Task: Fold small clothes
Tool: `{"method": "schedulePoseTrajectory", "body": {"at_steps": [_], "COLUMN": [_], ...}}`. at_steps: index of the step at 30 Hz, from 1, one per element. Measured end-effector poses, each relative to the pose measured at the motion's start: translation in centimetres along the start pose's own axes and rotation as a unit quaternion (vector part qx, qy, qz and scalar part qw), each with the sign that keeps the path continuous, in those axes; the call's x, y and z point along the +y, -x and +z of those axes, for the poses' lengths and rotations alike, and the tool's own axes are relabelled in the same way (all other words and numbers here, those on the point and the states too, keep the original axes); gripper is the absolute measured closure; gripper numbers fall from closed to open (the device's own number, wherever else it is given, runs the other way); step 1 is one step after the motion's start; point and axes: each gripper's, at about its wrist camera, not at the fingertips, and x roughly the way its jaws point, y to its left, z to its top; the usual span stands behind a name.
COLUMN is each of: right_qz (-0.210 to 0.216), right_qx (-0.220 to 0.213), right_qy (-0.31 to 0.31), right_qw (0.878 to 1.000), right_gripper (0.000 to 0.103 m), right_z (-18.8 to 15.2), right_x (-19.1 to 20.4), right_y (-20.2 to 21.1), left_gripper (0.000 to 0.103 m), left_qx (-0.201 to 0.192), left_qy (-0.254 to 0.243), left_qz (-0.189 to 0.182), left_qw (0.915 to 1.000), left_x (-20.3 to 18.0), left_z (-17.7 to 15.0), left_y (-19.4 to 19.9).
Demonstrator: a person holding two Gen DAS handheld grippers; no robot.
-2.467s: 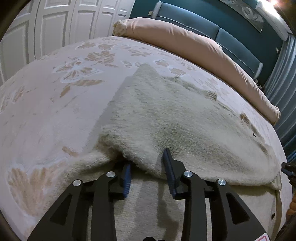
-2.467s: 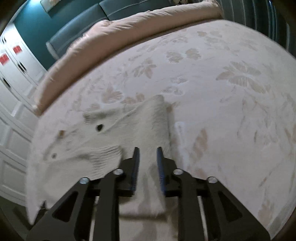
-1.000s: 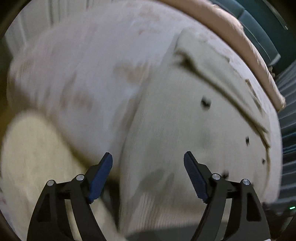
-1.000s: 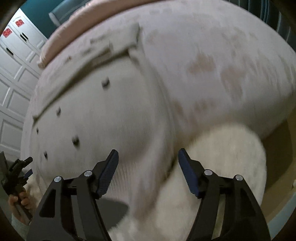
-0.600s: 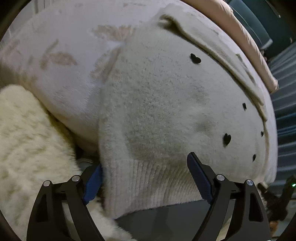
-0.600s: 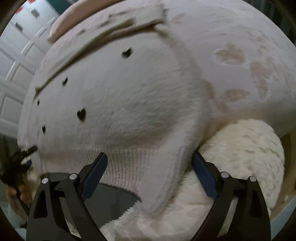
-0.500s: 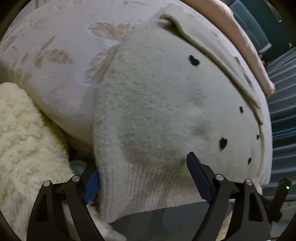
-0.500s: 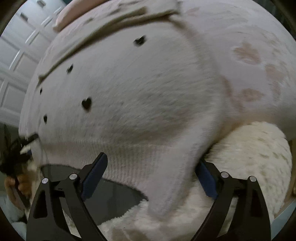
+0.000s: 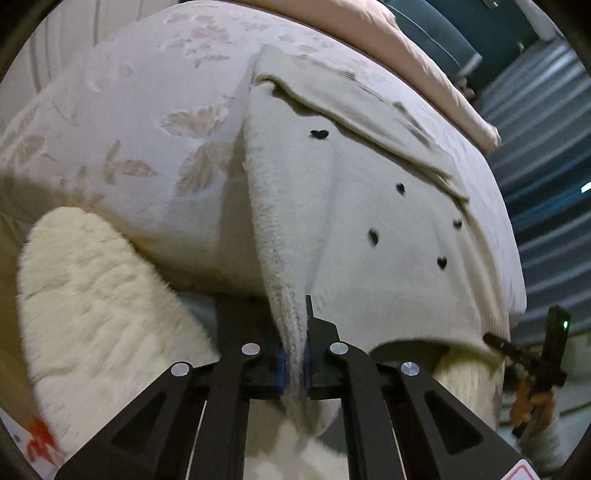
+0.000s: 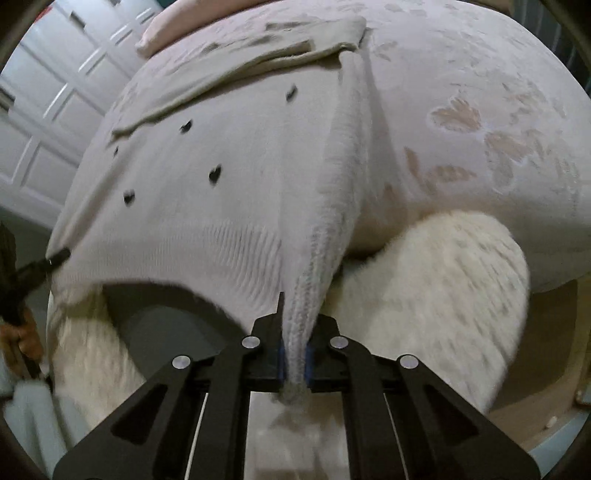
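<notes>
Fleece rug [image 10: 443, 280] blurred, partly hidden

Both tools angled steeply down: left tool [image 9: 293, 363] pads clamped tight on sweater [image 9: 388, 229] hem corner, right tool [image 10: 293, 360] clamped likewise on opposite corner, a hand [image 9: 532, 402] gripping its handle.

I see a cream sweater [image 9: 388, 229] dotted with small black hearts; beneath it, the bed [image 9: 147, 122] cover is pale with tan leaf prints.

The sweater [image 9: 388, 221] lies on the bed [image 9: 147, 122], its hem over the near edge, pillow [image 9: 369, 33] behind.
</notes>
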Motion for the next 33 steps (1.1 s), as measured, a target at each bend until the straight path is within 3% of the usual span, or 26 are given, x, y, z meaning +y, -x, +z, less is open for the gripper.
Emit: {"method": "schedulePoseTrajectory", "body": {"at_steps": [5,8,10,12,14,16,18,19,20,22,23,24,25,26,27,28,29,30,33], "right_qz": [0.007,0.028,0.037,0.035,0.02,0.013,0.004,0.002,-0.015,-0.019,-0.017,-0.024,-0.03,-0.032,-0.039,-0.058,-0.082,-0.092,-0.088], "right_qx": [0.075,0.089,0.075,0.032,-0.05,-0.15,-0.22,-0.256,-0.302,-0.347,-0.367,-0.391,-0.413,-0.434,-0.443,-0.433,-0.415,-0.402,-0.345], "right_qy": [0.048,0.051,0.059,0.066,0.066,0.035,-0.018,-0.056,-0.102,-0.13,-0.143,-0.159,-0.171,-0.175,-0.165,-0.15,-0.133,-0.127,-0.133], "right_qw": [0.996,0.994,0.995,0.997,0.996,0.988,0.975,0.965,0.948,0.928,0.919,0.906,0.894,0.883,0.881,0.887,0.896,0.902,0.925], "right_gripper": [0.098,0.098,0.097,0.097,0.097,0.096,0.092,0.089,0.083,0.083,0.073,0.038,0.022,0.014,0.014,0.014,0.014,0.014,0.014], "right_z": [-4.1,-5.3,-4.3,-1.5,3.3,9.6,14.7,16.7,18.3,19.1,18.8,18.0,17.2,16.2,15.5,15.1,14.5,14.2,12.6], "right_x": [0.9,1.6,2.2,2.3,1.8,0.6,-0.6,-1.4,-1.9,-1.6,-1.2,-0.8,-0.6,-0.9,-0.6,-0.3,-0.2,-0.1,-1.1], "right_y": [2.8,4.3,5.5,7.2,9.2,10.8,11.1,11.4,12.0,12.6,13.0,13.4,13.6,13.8,13.5,12.9,11.9,10.9,7.6], "left_gripper": [0.099,0.099,0.099,0.099,0.099,0.098,0.093,0.086,0.085,0.076,0.071,0.048,0.023,0.015,0.014,0.014,0.014,0.014,0.014], "left_qx": [0.056,0.082,0.069,0.024,-0.032,-0.099,-0.158,-0.172,-0.188,-0.23,-0.266,-0.293,-0.32,-0.359,-0.378,-0.384,-0.375,-0.348,-0.268], "left_qy": [-0.029,-0.012,-0.008,-0.024,-0.052,-0.071,-0.063,-0.047,-0.019,0.048,0.085,0.097,0.103,0.106,0.106,0.101,0.093,0.085,0.089], "left_qz": [0.003,-0.015,-0.024,-0.032,-0.038,-0.033,-0.024,-0.023,-0.031,-0.042,-0.014,-0.001,0.007,0.019,0.03,0.042,0.054,0.069,0.074], "left_qw": [0.998,0.9965,0.9973,0.9989,0.9974,0.992,0.9851,0.9838,0.9814,0.971,0.96,0.951,0.9417,0.9273,0.9192,0.917,0.9209,0.9312,0.9566], "left_x": [-0.8,-1.0,-1.6,-2.7,-4.1,-5.9,-7.4,-7.9,-7.7,-6.9,-6.6,-6.2,-6.0,-5.5,-5.0,-4.5,-3.9,-3.1,-1.0], "left_z": [-3.8,-5.6,-4.5,-0.8,4.0,10.4,17.1,19.1,21.1,23.8,24.4,23.9,23.8,22.9,22.0,21.3,20.9,20.6,19.6], "left_y": [2.5,3.2,4.1,5.2,6.1,6.1,5.3,4.9,4.8,5.3,6.4,7.5,8.3,9.5,10.1,10.2,9.9,8.7,3.9]}}
